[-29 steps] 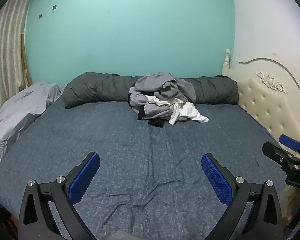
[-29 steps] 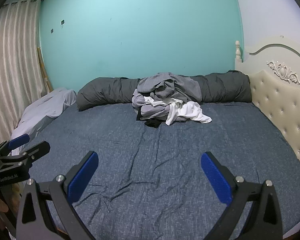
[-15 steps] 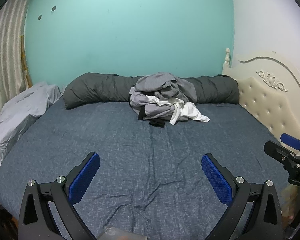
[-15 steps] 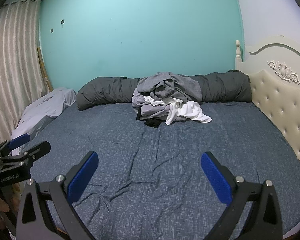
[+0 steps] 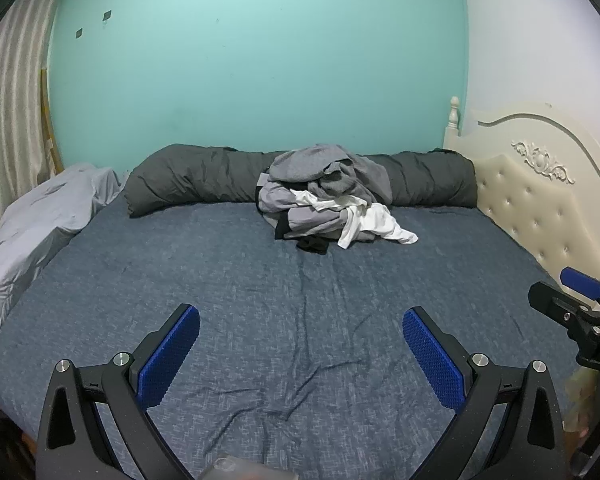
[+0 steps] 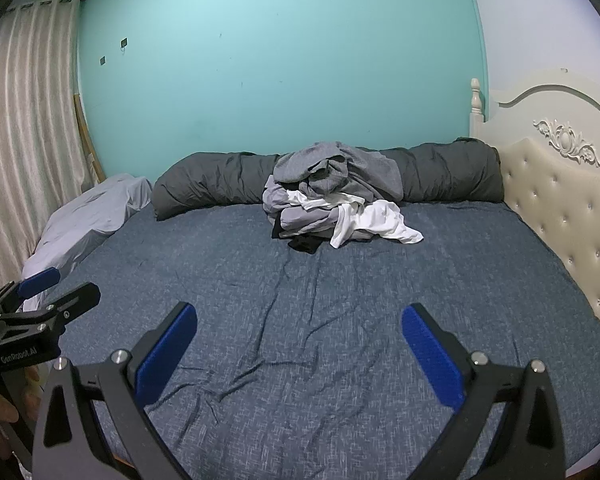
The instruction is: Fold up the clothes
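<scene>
Both your tools are spread wide and empty. Left tool (image 5: pixel 301 318) sits low centre of its frame over bare bed sheet; right tool (image 6: pixel 299 316) does the same in its own view. Each shows at the edge of the other's frame, so you hold them side by side at the near edge of the bed (image 5: pixel 228 280), likely a ready pose before reaching in.

The task's thing, the clothes pile (image 5: pixel 328 196), is centre frame, a little right, well apart from both tools. It leans against the rolled dark grey duvet (image 5: pixel 188 176) along the teal wall. Grey garments mixed up, a white shirt (image 5: pixel 376 222) spilling to the lower right of the heap, something black (image 5: pixel 312 245) poking out at its front edge.

The blue sheet between you and the pile is open, which looks like the folding space. Nothing folded yet. Probably pull the white shirt first since it lies loose on the outside.

Light grey bedding (image 5: pixel 36 216) bunched at left edge, cream tufted headboard (image 5: pixel 540 208) at right.
</scene>
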